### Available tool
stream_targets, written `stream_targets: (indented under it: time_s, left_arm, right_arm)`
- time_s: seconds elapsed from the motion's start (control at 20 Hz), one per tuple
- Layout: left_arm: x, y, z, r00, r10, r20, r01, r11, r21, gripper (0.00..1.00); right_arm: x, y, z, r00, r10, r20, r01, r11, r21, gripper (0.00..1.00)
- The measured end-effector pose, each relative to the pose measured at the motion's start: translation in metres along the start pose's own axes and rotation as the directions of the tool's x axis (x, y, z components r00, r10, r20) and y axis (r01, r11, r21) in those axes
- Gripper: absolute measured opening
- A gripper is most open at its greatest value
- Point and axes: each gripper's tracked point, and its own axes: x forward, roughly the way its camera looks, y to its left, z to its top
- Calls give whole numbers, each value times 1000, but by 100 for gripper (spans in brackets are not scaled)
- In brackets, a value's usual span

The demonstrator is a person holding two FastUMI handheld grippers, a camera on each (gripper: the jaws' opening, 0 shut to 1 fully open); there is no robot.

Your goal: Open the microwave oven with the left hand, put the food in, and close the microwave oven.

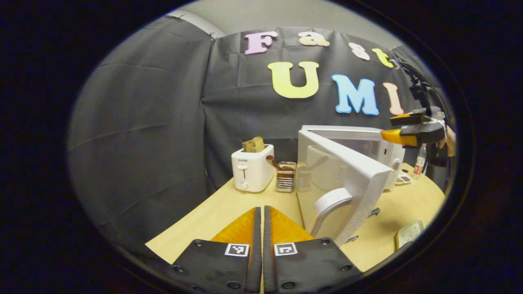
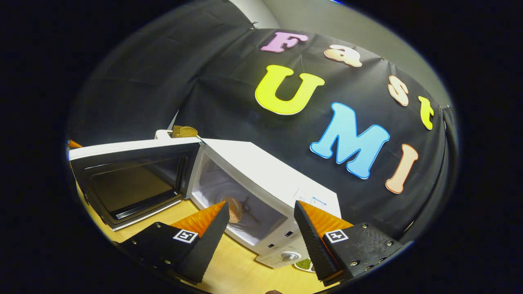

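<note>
**Door open, food on the turntable, closing step pending**

Microwave oven (image 2: 261,179) sits on the bench (image 1: 229,204), white body, door (image 1: 343,179) swung out wide on its left hinge. In the right gripper view the door's dark inner window faces the camera and the cavity is open to view. A round brownish food item (image 2: 233,210) lies inside on the cavity floor, apparently on the turntable; it is partly hidden behind one finger, so its exact kind cannot be told.

Right tongs (image 2: 261,228): spread wide, nothing between them, held up in front of the cavity mouth. Judgement: the open spread fits food just let go, and the height keeps the fingers clear of the door's swing. In the left gripper view these tongs (image 1: 398,128) hover above the oven's top right corner.

Left tongs (image 1: 258,228): fingers pressed together, holding nothing, low over the bench just beside the door's outer face, near the white curved handle (image 1: 331,202). Judgement: placed to push the door shut, the one step left.

Bystanders on the bench: white toaster (image 1: 251,171) with bread (image 1: 254,144) sticking up, wire utensil holder (image 1: 285,177) between toaster and door.
</note>
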Motion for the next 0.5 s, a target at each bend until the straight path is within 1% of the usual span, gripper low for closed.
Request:
stream_targets:
  time_s: [0.05,0.15,0.2,0.25,0.35,0.5]
  left_arm:
    - [0,-9,-2,1000,-22,-10,22,1000,-13,7]
    - [4,-21,0,999,-38,-8,38,999,-16,7]
    - [2,-20,3,1000,-27,-4,27,1000,-4,7]
    - [3,-25,6,1000,-31,-4,31,1000,1,6]
    - [4,-39,5,998,-53,-17,53,999,-3,6]
    - [5,-62,10,996,-80,-25,81,996,32,7]
  right_arm:
    - [-9,-8,-2,1000,-10,0,10,1000,10,98]
    - [-26,-25,-7,999,-35,-1,35,999,40,97]
    - [-32,-32,-9,999,-48,-4,48,997,63,97]
    - [-38,-39,-13,998,-57,-10,57,994,90,98]
    - [-49,-49,-22,997,-68,-22,70,988,137,97]
    - [-61,-60,-36,995,-87,-39,93,980,176,97]
